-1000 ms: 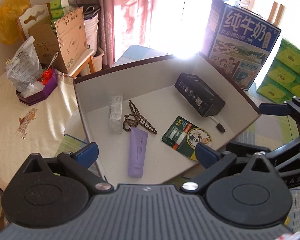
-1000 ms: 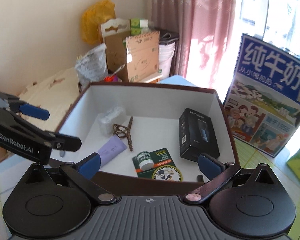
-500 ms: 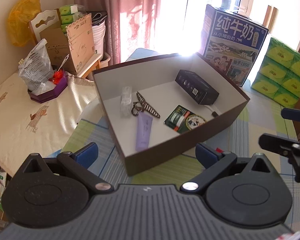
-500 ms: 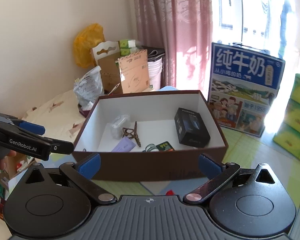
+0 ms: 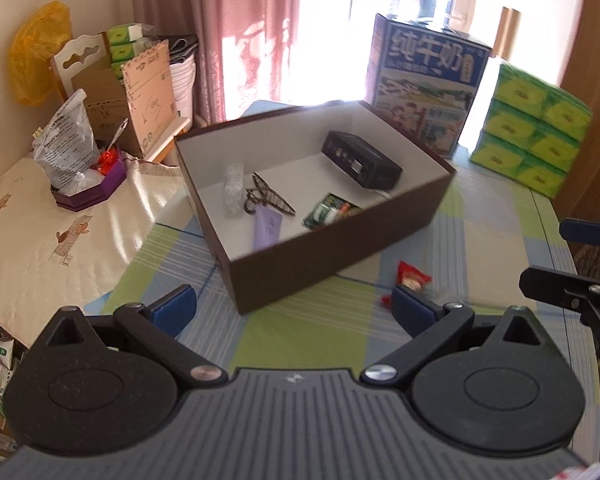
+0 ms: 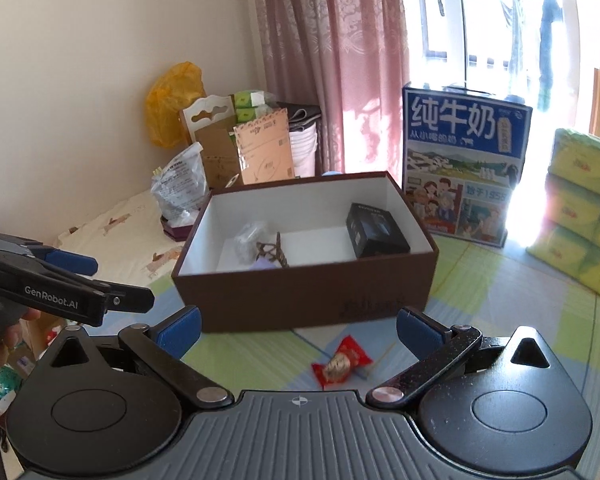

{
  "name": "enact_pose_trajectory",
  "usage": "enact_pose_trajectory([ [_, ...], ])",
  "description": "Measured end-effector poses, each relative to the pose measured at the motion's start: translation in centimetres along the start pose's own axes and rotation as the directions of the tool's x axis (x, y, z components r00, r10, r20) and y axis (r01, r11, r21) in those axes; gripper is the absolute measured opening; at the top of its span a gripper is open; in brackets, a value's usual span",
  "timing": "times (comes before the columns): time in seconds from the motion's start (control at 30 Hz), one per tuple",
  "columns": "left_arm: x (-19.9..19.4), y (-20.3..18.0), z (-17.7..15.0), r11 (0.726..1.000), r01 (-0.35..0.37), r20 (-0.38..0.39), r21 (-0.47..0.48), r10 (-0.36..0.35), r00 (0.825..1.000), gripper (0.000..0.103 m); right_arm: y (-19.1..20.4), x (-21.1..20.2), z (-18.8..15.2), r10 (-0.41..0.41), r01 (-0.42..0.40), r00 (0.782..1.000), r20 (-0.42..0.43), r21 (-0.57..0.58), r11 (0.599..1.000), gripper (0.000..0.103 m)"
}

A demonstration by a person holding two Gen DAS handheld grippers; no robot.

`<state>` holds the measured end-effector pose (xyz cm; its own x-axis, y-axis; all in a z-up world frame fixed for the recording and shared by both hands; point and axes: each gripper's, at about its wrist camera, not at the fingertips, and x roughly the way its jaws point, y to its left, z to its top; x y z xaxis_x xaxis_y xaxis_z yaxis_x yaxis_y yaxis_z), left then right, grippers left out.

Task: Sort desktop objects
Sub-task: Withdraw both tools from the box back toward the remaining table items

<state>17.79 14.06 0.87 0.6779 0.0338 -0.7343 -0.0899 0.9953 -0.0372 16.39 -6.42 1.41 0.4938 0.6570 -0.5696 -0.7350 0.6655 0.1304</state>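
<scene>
A brown box [image 5: 332,256] with a white inside stands on the checked tablecloth; it also shows in the right wrist view [image 6: 300,296]. Inside lie a black carton [image 5: 362,159], a brown hair claw [image 5: 270,199], a purple tube [image 5: 267,228], a clear wrapped item [image 5: 234,189] and a green packet [image 5: 328,212]. A red wrapped candy [image 6: 340,362] lies on the cloth in front of the box, also in the left wrist view [image 5: 410,278]. My left gripper [image 5: 294,310] and right gripper [image 6: 298,330] are both open and empty, held back from the box.
A blue milk carton box [image 6: 466,160] stands behind the brown box. Green tissue packs [image 5: 536,132] are stacked at the right. A purple tray with a plastic bag [image 5: 80,168] and cardboard boxes [image 5: 140,96] stand at the left on a cream cloth.
Both grippers have pulled back and up from over the box; the box now looks smaller and farther. The red candy in front of the box has come into view.
</scene>
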Motion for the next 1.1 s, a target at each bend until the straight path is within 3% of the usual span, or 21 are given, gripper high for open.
enact_pose_trajectory([
  [0.43, -0.7, -3.5, -4.9, 0.992, -0.002, -0.011, 0.126, 0.003, 1.0, 0.102, -0.9, -4.6, -7.6, -0.108, 0.113, 0.989, -0.102, 0.046, 0.992, 0.101],
  [0.7, -0.1, -4.7, -6.1, 0.99, 0.037, -0.048, 0.136, -0.03, 0.998, 0.102, -2.4, -6.2, -10.5, -0.137, 0.155, 0.978, -0.155, 0.106, 0.982, 0.101],
  [0.87, 0.9, -5.4, -6.4, 0.986, 0.041, -0.063, 0.159, -0.031, 0.998, 0.102, -3.7, -5.4, -12.2, -0.199, 0.225, 0.958, -0.206, 0.107, 0.969, 0.101],
  [1.1, 3.5, -5.9, -6.6, 0.984, 0.074, -0.112, 0.163, -0.056, 0.992, 0.102, -6.3, -2.9, -15.4, -0.328, 0.357, 0.908, -0.261, 0.073, 0.931, 0.101],
])
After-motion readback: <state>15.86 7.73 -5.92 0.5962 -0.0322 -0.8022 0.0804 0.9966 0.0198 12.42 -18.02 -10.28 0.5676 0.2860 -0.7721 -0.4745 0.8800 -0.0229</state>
